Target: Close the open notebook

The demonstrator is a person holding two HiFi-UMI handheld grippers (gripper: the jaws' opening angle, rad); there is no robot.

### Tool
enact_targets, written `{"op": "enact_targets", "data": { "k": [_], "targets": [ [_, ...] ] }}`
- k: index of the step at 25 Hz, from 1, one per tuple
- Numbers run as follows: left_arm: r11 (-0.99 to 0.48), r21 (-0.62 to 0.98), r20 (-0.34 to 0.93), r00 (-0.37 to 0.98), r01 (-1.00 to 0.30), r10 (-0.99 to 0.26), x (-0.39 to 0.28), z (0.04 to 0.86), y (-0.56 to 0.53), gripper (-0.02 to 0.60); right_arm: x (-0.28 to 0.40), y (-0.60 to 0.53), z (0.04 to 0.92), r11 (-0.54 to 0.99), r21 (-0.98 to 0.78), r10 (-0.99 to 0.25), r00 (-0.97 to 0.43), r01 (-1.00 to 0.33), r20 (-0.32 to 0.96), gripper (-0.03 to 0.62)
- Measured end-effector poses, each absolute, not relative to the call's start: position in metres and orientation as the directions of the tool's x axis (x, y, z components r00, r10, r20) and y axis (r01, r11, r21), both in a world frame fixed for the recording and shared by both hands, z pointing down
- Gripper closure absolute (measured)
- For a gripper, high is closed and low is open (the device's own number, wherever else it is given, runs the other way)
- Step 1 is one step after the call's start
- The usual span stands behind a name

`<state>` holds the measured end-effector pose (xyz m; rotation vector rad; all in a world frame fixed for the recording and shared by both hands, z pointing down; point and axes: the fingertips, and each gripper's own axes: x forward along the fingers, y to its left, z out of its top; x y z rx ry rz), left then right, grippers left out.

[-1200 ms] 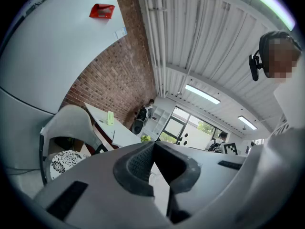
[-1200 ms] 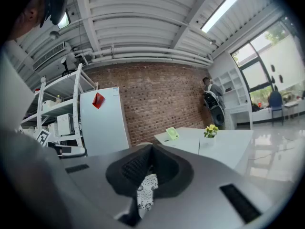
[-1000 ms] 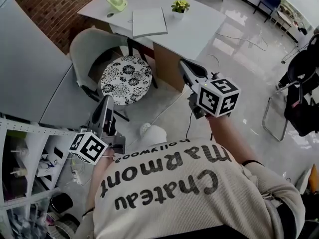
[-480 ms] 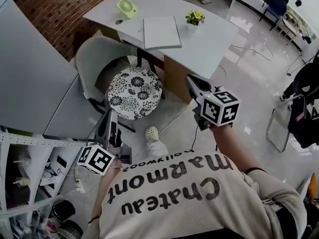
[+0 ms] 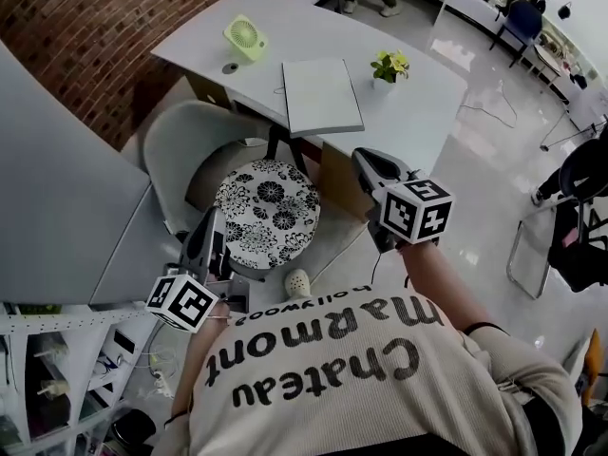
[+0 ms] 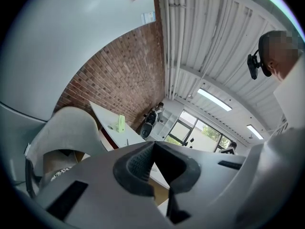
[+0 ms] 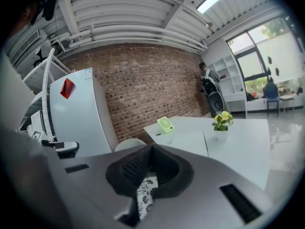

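Note:
A pale notebook (image 5: pixel 323 96) lies flat on the white desk (image 5: pixel 418 112), showing as one plain rectangle; I cannot tell whether it is open. In the right gripper view the notebook (image 7: pixel 187 141) sits between the fan and the plant. My left gripper (image 5: pixel 211 224) hangs low over the floor beside the chair, well short of the desk, its jaws (image 6: pixel 153 145) shut on nothing. Just off the desk's near edge, my right gripper (image 5: pixel 368 161) points at the desk, and its jaws (image 7: pixel 151 148) are shut and empty.
A chair with a floral cushion (image 5: pixel 266 212) and a white shell back (image 5: pixel 185 141) stands between me and the desk. On the desk are a green fan (image 5: pixel 246 37) and a potted plant (image 5: pixel 389 65). A shelf unit (image 5: pixel 57 369) stands lower left, a black chair (image 5: pixel 570 236) right.
The desk, notebook and chair have slid down and right in the head view as I came closer. Both grippers moved toward the desk and stayed shut.

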<state>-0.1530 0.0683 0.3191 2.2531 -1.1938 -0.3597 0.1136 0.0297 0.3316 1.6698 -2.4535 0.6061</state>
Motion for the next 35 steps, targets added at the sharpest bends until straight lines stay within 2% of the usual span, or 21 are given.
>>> {"op": "enact_targets", "data": {
  "k": [10, 19, 22, 28, 35],
  "targets": [
    [-0.482, 0.594, 0.039, 0.621, -0.644, -0.783, -0.170, 0.334, -0.003, 0.581, 0.090, -0.036, 0.350, 0.277, -0.260, -0.876, -0.355, -0.925, 0.326, 0.591],
    [-0.428, 0.647, 0.114, 0.635, -0.631, -0.764, -0.175, 0.383, -0.024, 0.581, 0.081, -0.041, 0.436, 0.254, -0.195, -0.787, -0.319, -0.947, 0.528, 0.589],
    [-0.410, 0.659, 0.131, 0.633, -0.631, -0.763, -0.175, 0.392, -0.029, 0.581, 0.077, -0.048, 0.452, 0.266, -0.200, -0.757, -0.332, -0.943, 0.563, 0.516],
    [-0.367, 0.669, 0.159, 0.608, -0.646, -0.778, -0.176, 0.403, -0.045, 0.581, 0.067, -0.081, 0.471, 0.315, -0.184, -0.718, -0.361, -0.931, 0.596, 0.433],
    [-0.293, 0.683, 0.193, 0.553, -0.669, -0.811, -0.180, 0.419, -0.062, 0.581, 0.061, -0.130, 0.490, 0.376, -0.148, -0.672, -0.379, -0.915, 0.636, 0.410]
  ]
}}
